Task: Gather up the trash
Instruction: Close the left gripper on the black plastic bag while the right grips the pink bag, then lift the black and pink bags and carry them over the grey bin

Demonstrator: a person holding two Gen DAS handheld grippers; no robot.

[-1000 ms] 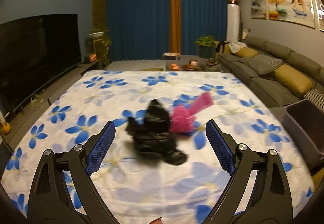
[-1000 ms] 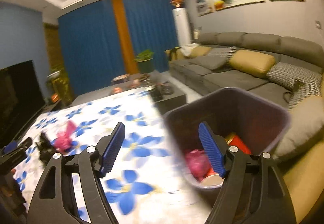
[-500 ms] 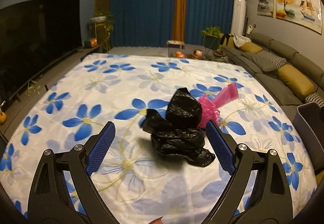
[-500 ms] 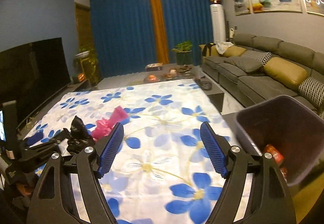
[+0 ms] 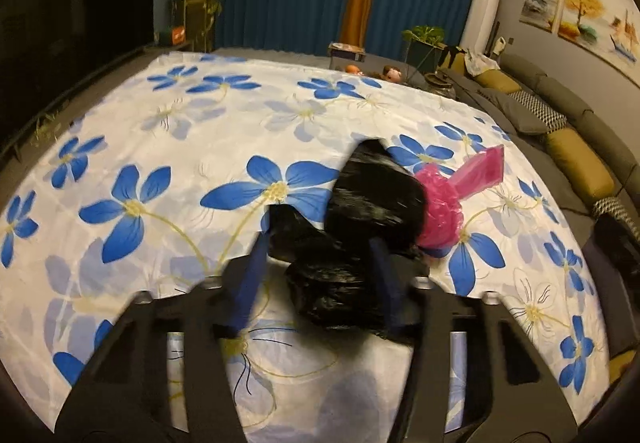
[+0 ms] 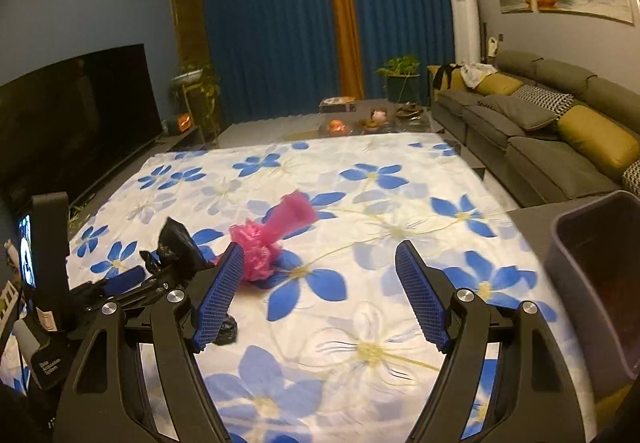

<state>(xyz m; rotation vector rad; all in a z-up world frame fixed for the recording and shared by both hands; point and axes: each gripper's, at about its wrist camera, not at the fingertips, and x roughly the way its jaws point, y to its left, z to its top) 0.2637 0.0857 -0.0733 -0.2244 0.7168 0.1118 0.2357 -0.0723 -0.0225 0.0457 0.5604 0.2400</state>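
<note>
A crumpled black plastic bag (image 5: 360, 239) lies on the flowered cloth (image 5: 160, 147), with a pink plastic bag (image 5: 444, 211) touching its right side. My left gripper (image 5: 320, 271) has its blue pads closed in around the black bag's lower part. In the right wrist view the black bag (image 6: 180, 243) and the pink bag (image 6: 276, 235) lie left of centre, with the left gripper (image 6: 132, 279) at the black bag. My right gripper (image 6: 320, 295) is open and empty above the cloth. The dark trash bin (image 6: 596, 283) stands at the right edge.
A grey sofa (image 6: 552, 131) with yellow cushions runs along the right. A large TV (image 6: 76, 123) stands on the left. A low table with small objects (image 6: 360, 119) sits beyond the cloth's far edge, before blue curtains.
My left gripper has moved forward and closed from wide open onto the black bag. My right gripper has swung left from the bin toward the bags, still open.
</note>
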